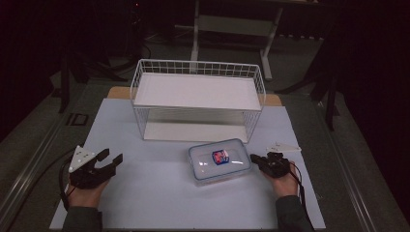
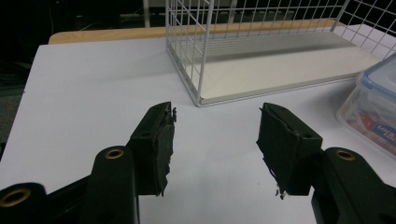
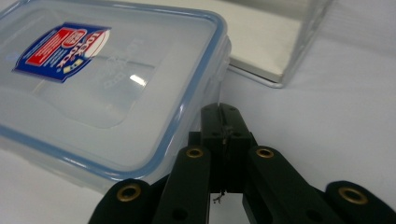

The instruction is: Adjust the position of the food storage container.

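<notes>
Nothing looks moved yet: left gripper [image 1: 107, 159] spread wide, empty; right gripper [image 1: 256, 159] pinched together beside the lidded container [image 1: 220, 161], centre frame.

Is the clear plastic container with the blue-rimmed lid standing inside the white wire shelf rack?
No, the clear plastic container stands on the white table sheet in front of the white wire shelf rack.

We see a dim room around the white table top [image 1: 159, 193], its wooden edge [image 1: 118, 93] peeking out at the far side. Beyond the table top stands a pale metal desk frame [image 1: 232, 24] on grey floor [image 1: 29, 140]; darkness swallows everything behind it.
</notes>
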{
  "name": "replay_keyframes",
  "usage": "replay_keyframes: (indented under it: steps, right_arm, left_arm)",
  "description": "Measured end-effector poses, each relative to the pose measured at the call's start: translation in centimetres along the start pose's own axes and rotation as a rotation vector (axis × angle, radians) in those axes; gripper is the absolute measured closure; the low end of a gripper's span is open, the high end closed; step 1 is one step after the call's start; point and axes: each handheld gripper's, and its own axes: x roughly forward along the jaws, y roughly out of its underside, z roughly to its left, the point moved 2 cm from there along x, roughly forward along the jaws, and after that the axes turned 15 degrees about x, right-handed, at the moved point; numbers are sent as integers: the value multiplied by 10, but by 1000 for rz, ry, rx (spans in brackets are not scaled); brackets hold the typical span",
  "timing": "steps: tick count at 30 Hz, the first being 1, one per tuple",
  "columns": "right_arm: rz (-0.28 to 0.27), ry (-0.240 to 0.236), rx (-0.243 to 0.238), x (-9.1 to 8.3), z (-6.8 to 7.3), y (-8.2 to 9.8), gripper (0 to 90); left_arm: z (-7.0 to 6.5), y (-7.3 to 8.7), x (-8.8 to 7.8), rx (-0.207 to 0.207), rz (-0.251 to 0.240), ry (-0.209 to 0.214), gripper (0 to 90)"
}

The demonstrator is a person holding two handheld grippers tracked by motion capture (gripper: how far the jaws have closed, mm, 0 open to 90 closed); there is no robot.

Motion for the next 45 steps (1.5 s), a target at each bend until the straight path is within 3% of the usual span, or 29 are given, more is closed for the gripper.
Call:
replay_keyframes:
  steps: [24,31,39,45]
  right_arm:
    - [69,-123,-114,17,51,4,899]
    - [85,-150,-144,21,65,6,899]
    - [82,-164,-144,20,67,4,861]
    - [56,-143,-146,13,65,0,801]
  left_arm:
    - [-3,0,2,7,5,22,447]
    - [-4,-1,3,13,6,47,444]
    - [-6,-1,3,17,5,59,441]
    - [-5,-1,4,11,3,58,441]
